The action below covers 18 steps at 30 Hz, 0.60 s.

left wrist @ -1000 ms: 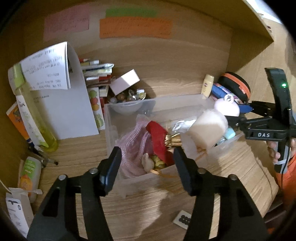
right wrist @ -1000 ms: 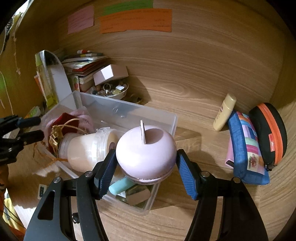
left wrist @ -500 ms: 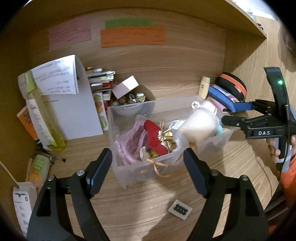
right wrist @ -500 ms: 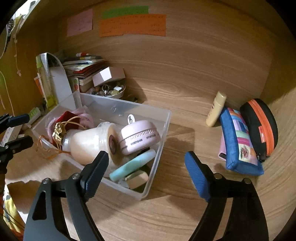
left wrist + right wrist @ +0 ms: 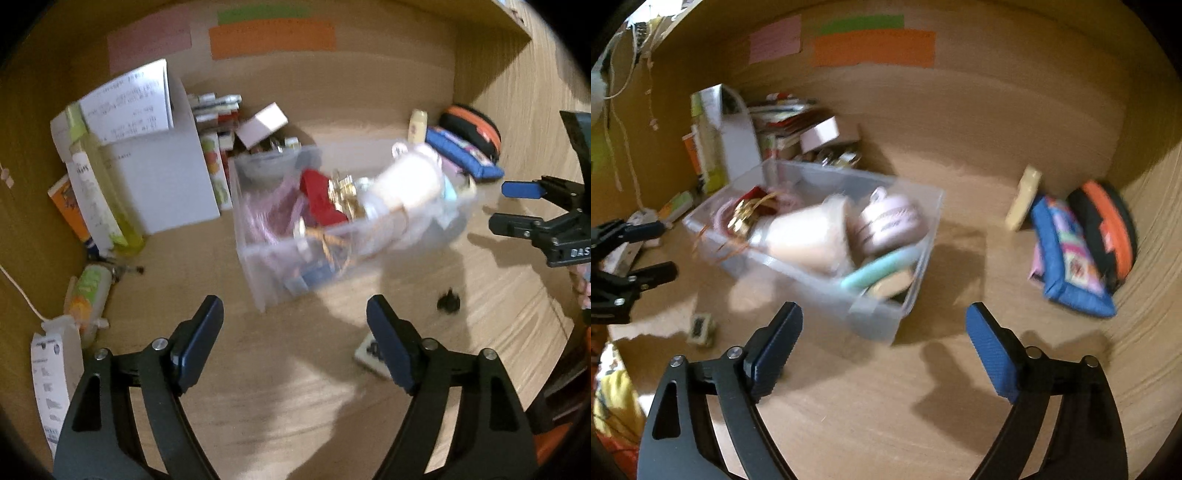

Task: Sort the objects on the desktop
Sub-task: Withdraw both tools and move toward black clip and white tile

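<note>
Blurring hides what fills the clear bin [image 5: 879,325].

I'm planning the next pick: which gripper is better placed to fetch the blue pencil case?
Right gripper: the blue pencil case lies just ahead on its side, nothing between its opening jaws.

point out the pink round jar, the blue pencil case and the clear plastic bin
pink round jar [image 5: 888,225]: right wrist view, on its lettered side band
blue pencil case [image 5: 1067,266]: right wrist view, on its patterned face
clear plastic bin [image 5: 812,291]: right wrist view, on its near wall
</note>
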### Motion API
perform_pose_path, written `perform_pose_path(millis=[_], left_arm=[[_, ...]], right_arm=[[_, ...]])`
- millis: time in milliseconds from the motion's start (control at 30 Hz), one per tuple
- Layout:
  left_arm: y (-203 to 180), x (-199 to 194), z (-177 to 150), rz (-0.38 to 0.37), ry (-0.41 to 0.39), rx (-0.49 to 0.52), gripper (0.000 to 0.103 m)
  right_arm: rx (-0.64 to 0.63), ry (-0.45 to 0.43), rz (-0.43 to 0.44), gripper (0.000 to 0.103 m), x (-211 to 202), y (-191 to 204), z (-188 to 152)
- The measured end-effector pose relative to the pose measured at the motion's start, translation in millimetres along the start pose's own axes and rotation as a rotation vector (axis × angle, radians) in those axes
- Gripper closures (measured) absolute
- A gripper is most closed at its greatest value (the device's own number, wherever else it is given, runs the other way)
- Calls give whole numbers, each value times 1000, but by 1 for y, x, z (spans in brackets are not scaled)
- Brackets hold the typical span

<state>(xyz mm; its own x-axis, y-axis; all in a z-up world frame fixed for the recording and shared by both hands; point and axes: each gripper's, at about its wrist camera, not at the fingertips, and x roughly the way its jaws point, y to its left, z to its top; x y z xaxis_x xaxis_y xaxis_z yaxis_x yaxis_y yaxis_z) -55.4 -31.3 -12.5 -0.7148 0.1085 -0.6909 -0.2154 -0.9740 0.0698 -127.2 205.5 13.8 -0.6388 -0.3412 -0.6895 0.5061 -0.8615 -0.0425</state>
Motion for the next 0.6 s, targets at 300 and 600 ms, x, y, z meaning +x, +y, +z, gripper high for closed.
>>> perform_pose_path(millis=[300,600], left_arm=[[-25,11,-27,-55,83,60,15],[-46,17,-31,-124,76,122,25]], right_arm=[[-52,83,65,14,14,25,-35],[-129,127,147,33,39,55,-41]])
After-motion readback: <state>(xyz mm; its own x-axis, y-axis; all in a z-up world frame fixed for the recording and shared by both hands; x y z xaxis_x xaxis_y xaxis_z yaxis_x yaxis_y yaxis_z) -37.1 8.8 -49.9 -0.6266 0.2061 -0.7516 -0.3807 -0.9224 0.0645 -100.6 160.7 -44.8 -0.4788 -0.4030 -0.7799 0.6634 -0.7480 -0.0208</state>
